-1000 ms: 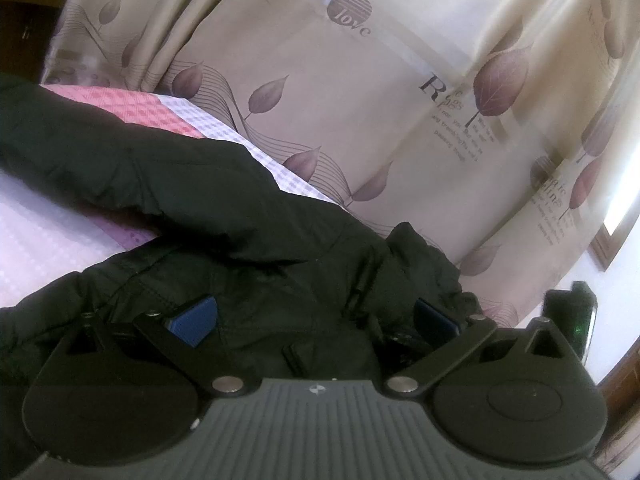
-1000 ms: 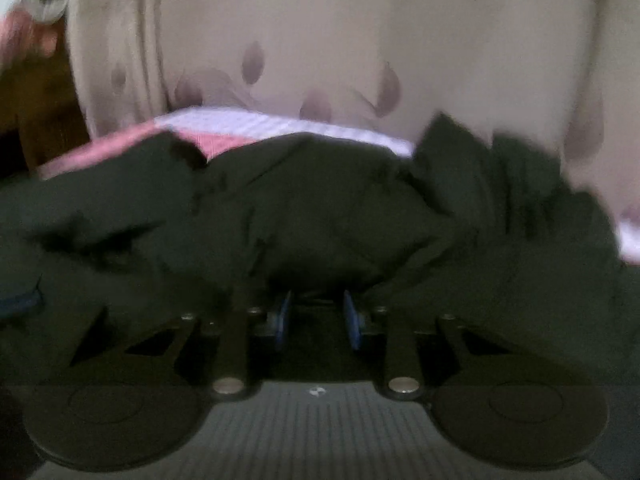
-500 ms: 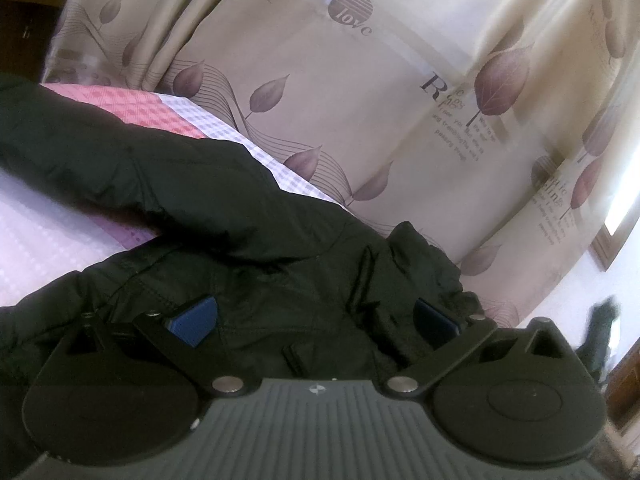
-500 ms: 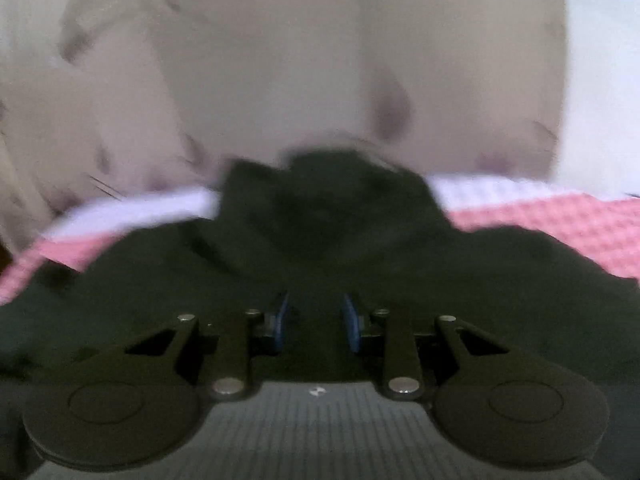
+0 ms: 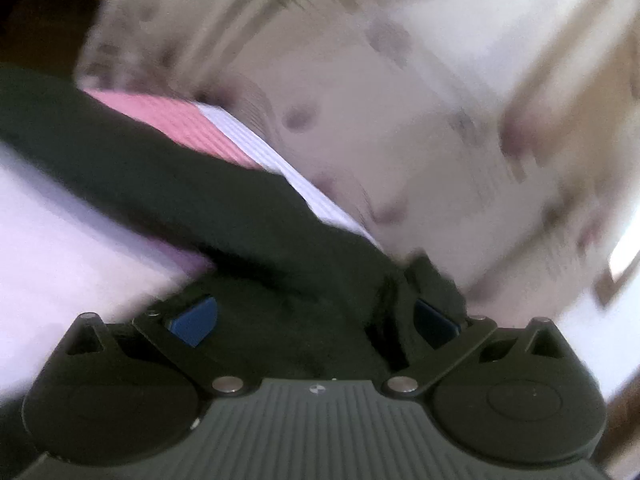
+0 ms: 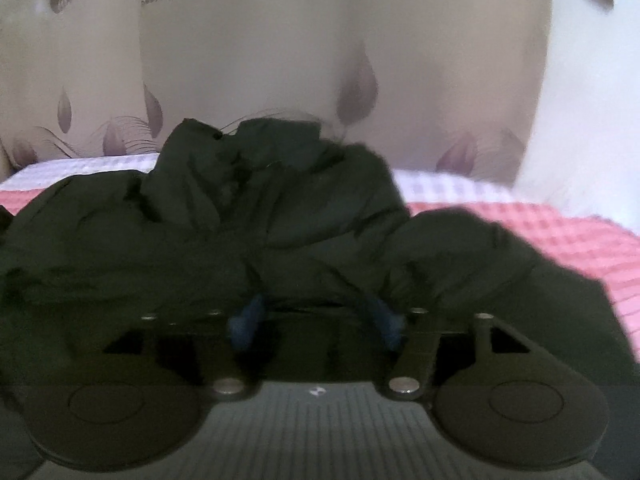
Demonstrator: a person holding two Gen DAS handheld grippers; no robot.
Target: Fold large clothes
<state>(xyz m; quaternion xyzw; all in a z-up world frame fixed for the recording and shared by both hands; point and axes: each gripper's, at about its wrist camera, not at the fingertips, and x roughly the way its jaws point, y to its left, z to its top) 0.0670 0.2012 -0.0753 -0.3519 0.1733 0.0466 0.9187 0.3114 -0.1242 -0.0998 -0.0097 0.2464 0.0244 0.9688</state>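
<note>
A large black padded jacket (image 5: 224, 204) lies on a bed with a pink and white checked cover (image 5: 172, 120). One sleeve stretches up to the left in the left wrist view. My left gripper (image 5: 316, 320) is open, its blue pads wide apart just over the jacket's body. In the right wrist view the jacket (image 6: 272, 216) is bunched up in front of me. My right gripper (image 6: 316, 320) has opened partway, its blue pads a hand's width apart with black cloth lying between and over them.
A beige curtain with purple leaf prints (image 5: 400, 100) hangs right behind the bed; it also shows in the right wrist view (image 6: 280, 60). The pink checked cover (image 6: 560, 240) lies bare at right. A white wall (image 6: 588, 100) stands at far right.
My right gripper's pads have moved apart from their near-shut hold and the view has steadied on the bunched jacket. My left gripper has started moving, blurring its view; it stays open.
</note>
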